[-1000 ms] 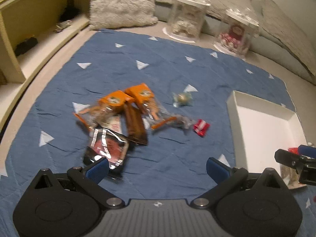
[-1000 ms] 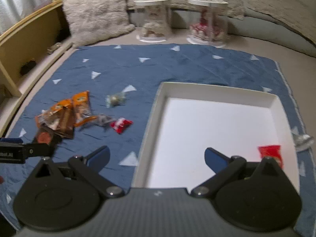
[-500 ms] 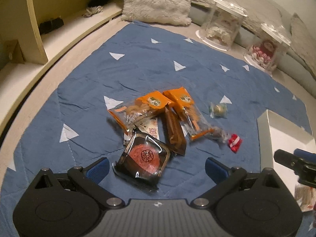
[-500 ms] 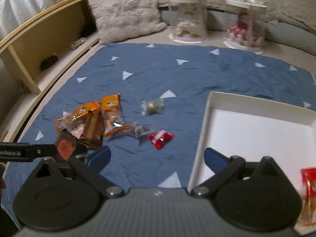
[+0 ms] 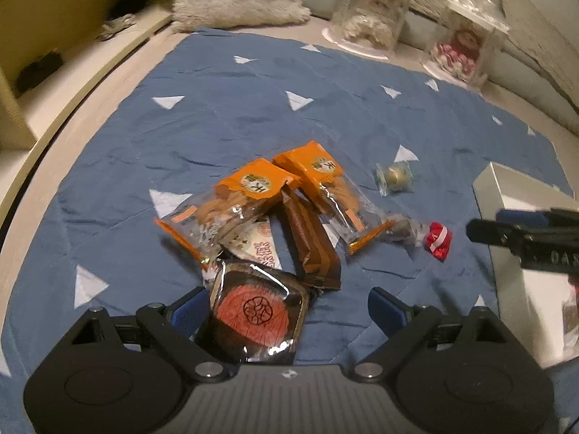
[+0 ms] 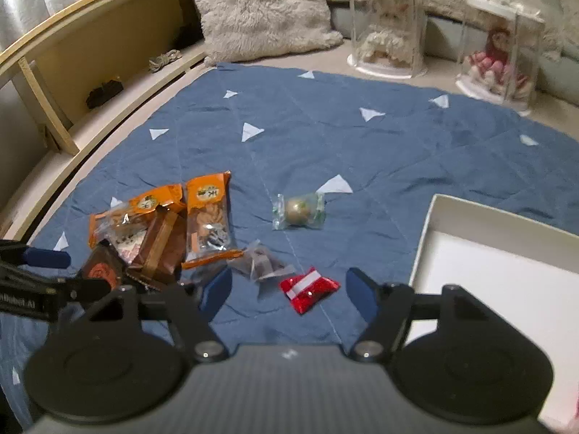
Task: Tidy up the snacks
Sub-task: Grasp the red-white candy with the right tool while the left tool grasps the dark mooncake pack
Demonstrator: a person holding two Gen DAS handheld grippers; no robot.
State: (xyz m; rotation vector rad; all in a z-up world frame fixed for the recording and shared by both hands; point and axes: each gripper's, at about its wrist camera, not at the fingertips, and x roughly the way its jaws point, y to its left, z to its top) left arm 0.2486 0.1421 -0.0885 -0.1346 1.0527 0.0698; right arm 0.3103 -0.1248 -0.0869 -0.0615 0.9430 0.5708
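Note:
A pile of snacks lies on the blue mat: two orange packets (image 5: 253, 195) (image 6: 208, 213), a brown bar (image 5: 311, 242) and a black packet with a red round cake (image 5: 258, 313). My left gripper (image 5: 289, 307) is open, its jaws on either side of the black packet. A red candy (image 6: 309, 289) lies between the jaws of my open right gripper (image 6: 289, 289), just in front of it. A green-wrapped ball candy (image 6: 298, 211) and a clear wrapped piece (image 6: 262, 264) lie nearby. The white tray (image 6: 430, 228) is at the right.
Two clear display boxes with dolls (image 6: 389, 29) (image 6: 501, 47) and a fluffy pillow (image 6: 260, 11) stand beyond the mat. A wooden shelf (image 6: 72, 83) runs along the left. The right gripper shows in the left wrist view (image 5: 524, 235).
Both grippers have moved forward and down toward the snacks. The left one has closed in on the black packet. The right one has swung left from the tray to the red candy.

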